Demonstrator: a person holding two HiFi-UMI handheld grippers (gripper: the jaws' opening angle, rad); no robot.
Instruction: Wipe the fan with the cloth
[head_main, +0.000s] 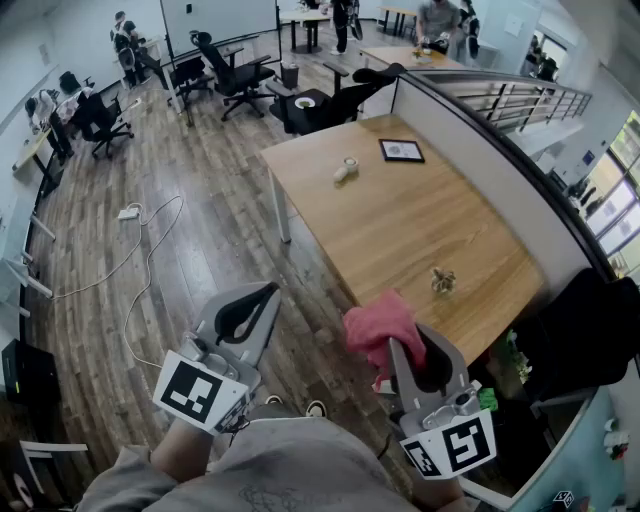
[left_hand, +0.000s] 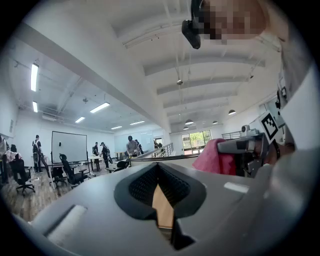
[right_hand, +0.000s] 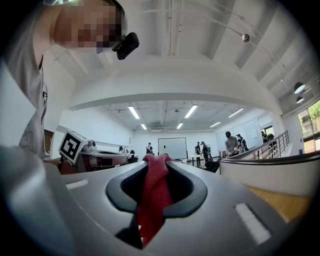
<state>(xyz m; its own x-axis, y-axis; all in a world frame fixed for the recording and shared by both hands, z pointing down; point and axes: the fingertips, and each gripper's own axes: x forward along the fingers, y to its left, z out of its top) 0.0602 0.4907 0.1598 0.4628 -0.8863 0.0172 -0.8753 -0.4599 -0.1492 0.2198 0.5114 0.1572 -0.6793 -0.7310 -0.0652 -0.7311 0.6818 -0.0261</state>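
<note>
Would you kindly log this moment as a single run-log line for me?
left gripper: shut, empty | right gripper: shut on cloth | wiping: not begun

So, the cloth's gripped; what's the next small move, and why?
Probably bring the right hand-held gripper forward to the small object on the table, likely the fan: the pink cloth is clamped in it but held well short of that object; the left hand-held gripper is shut, empty.

Wood-plank floor (head_main: 210, 270), long wooden table (head_main: 420, 230), black office chairs (head_main: 240, 75), ceiling strip lights (left_hand: 34, 76)
</note>
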